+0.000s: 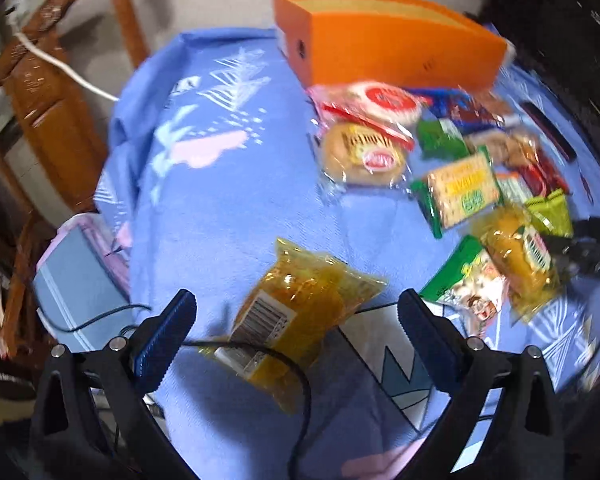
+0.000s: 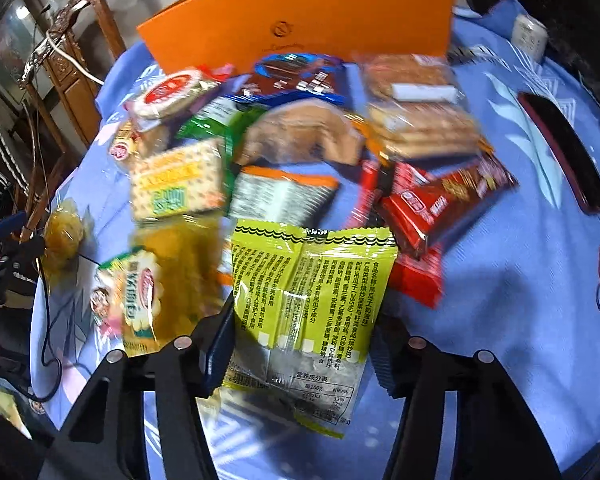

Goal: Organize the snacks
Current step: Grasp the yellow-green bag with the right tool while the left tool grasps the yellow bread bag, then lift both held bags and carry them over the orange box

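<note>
An orange box [image 1: 384,52] stands at the far side of the blue-clothed table; it also shows in the right wrist view [image 2: 300,16]. Several snack packets lie heaped in front of it [image 1: 452,160]. A yellow clear-wrapped pastry [image 1: 296,308] lies apart on the cloth, between the fingers of my open left gripper [image 1: 296,332], not touched. My right gripper [image 2: 304,344] is shut on a yellow-green seed packet [image 2: 308,304] at the near edge of the heap [image 2: 300,140]. The right gripper appears in the left wrist view [image 1: 592,248] at the right edge.
A dark phone-like object [image 2: 564,156] lies on the cloth right of the heap. A white object [image 2: 530,36] sits at the far right. Carved wooden furniture [image 1: 44,92] with a white cable stands left of the table. A black cable [image 1: 260,350] crosses under the left gripper.
</note>
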Available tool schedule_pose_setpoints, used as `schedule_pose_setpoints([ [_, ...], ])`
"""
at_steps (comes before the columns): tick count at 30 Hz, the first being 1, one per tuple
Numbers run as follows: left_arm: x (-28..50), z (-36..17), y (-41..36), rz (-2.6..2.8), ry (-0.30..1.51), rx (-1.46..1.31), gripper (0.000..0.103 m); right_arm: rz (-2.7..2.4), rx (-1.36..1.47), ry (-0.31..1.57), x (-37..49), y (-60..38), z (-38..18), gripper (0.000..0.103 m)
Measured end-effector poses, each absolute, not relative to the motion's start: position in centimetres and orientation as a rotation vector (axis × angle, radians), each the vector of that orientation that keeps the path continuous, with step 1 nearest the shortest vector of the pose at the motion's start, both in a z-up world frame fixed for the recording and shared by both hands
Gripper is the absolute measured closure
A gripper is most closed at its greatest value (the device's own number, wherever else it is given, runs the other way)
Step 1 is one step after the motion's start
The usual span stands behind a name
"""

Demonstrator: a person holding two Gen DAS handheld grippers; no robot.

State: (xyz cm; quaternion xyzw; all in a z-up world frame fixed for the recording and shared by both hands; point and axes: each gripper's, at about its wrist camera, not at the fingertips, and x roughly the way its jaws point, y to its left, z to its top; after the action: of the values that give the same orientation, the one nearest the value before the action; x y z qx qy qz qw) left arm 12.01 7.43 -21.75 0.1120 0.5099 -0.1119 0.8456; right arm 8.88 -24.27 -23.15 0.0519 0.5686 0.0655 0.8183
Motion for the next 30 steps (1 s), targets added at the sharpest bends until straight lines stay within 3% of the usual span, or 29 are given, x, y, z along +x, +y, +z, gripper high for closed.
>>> schedule_pose_setpoints([
  [8,13.4,-25.8,7.9,-0.299,1.145,0.28,0.005,0.104,0.121,1.208,8.2,-25.9,-23.3,0.044],
  [10,13.2,-25.9,8.2,-0.299,1.136,0.275,0.017,0.102,0.123,1.207,8.1,-26.0,-23.3,0.044],
  [12,13.2,-26.0,8.3,-0.306,1.144,0.26,0.039,0.101,0.123,1.207,8.0,-26.2,-23.2,0.044],
  [14,13.3,-26.0,8.4,-0.316,1.145,0.235,0.05,0.101,0.116,1.204,8.2,-25.8,-23.4,0.044],
  [21,12.4,-23.6,8.6,-0.306,1.085,0.144,0.06,0.107,0.127,1.191,8.1,-25.8,-23.1,0.045],
  [30,12.0,-18.5,8.5,-0.33,0.979,0.047,0.062,0.097,0.117,1.093,7.0,-26.8,-20.3,0.046],
])
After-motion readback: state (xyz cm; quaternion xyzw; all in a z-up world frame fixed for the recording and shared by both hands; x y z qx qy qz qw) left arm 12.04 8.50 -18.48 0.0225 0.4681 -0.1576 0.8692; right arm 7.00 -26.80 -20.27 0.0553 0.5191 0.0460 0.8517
